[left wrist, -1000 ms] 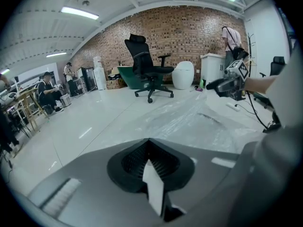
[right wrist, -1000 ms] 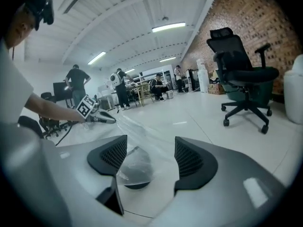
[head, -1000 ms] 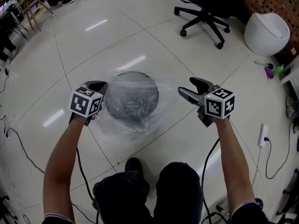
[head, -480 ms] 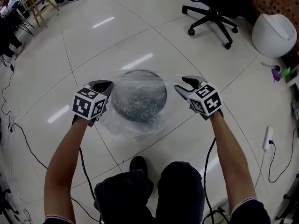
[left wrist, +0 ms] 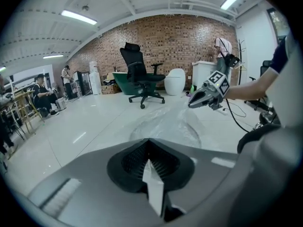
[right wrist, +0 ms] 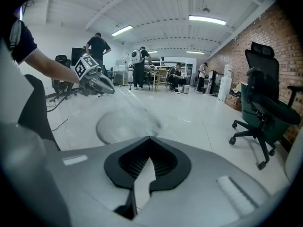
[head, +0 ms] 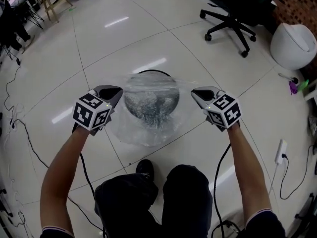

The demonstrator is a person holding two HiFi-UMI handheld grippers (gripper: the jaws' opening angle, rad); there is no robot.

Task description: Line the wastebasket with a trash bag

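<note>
A round dark mesh wastebasket [head: 151, 100] stands on the tiled floor between my two grippers. A clear trash bag [head: 148, 125] is spread over its mouth and hangs down its near side. My left gripper [head: 110, 92] is at the basket's left rim, shut on the bag's edge, and pale film sits between its jaws [left wrist: 150, 162]. My right gripper [head: 200, 94] is at the right rim and has just closed, with bag film pinched between its jaws [right wrist: 150, 157]. The film is stretched from one gripper to the other.
A black office chair [head: 230, 21] and a white rounded seat [head: 293, 43] stand at the far right. Cables [head: 15, 128] trail along the left floor, and a power strip [head: 280, 150] lies at the right. The person's legs and shoe [head: 144, 168] are just behind the basket.
The right gripper moved in to the basket's right rim, rolled, and its open jaws shut on the bag's edge. The left gripper rose a little, and the film now spans the basket's mouth.
</note>
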